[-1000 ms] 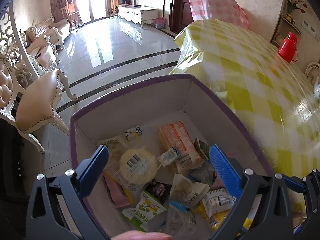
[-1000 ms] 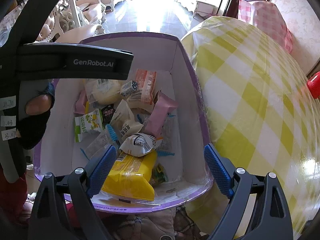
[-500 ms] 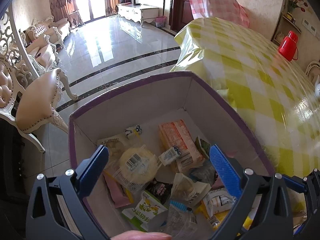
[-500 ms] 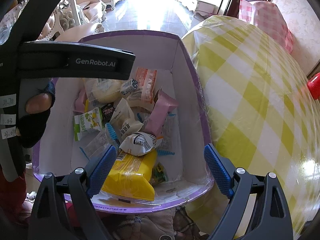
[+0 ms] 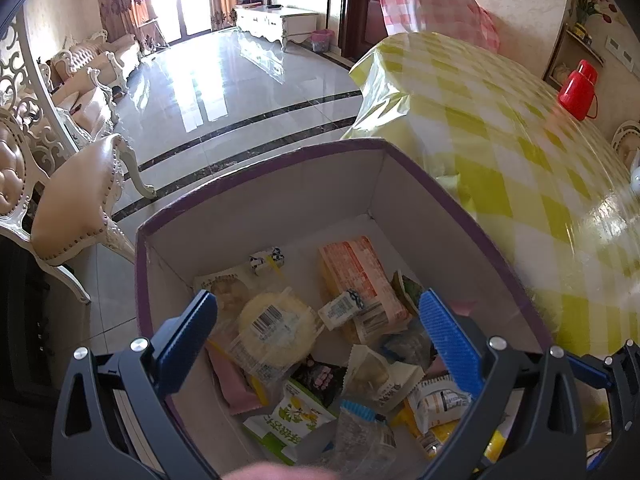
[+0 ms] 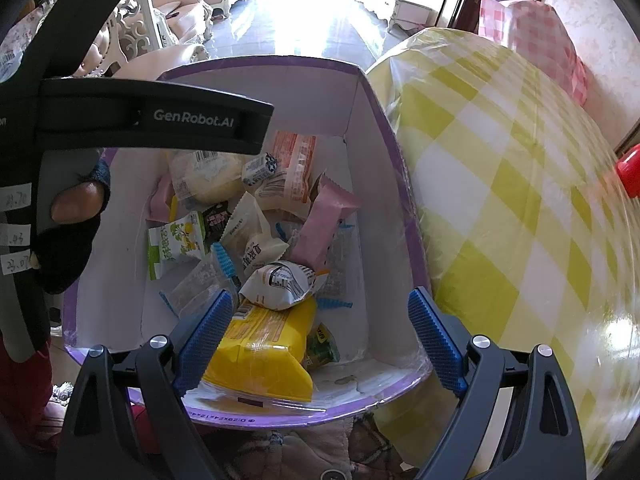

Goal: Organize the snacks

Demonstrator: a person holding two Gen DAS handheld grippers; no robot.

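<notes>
Beneath both grippers: one purple-edged box point(image 6: 376, 128) of loose snacks, beside a yellow-checked table point(image 6: 520, 208). Left gripper point(image 5: 320, 332), fingers apart, empty, above a round cake point(image 5: 276, 328); orange pack point(image 5: 356, 276) ahead of its right finger. Right gripper point(image 6: 320, 336), fingers apart, empty; yellow bag point(image 6: 264, 348) between them, pink wrapper point(image 6: 328, 220) ahead.

Matt cardboard box point(image 5: 280, 208); glossy plastic tablecloth point(image 5: 520, 152); crinkly foil wrappers.

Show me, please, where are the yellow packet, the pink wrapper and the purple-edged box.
yellow packet point(image 6: 262, 354), right wrist view, middle of its front.
pink wrapper point(image 6: 326, 222), right wrist view, its middle.
purple-edged box point(image 5: 280, 152), left wrist view, far rim.
</notes>
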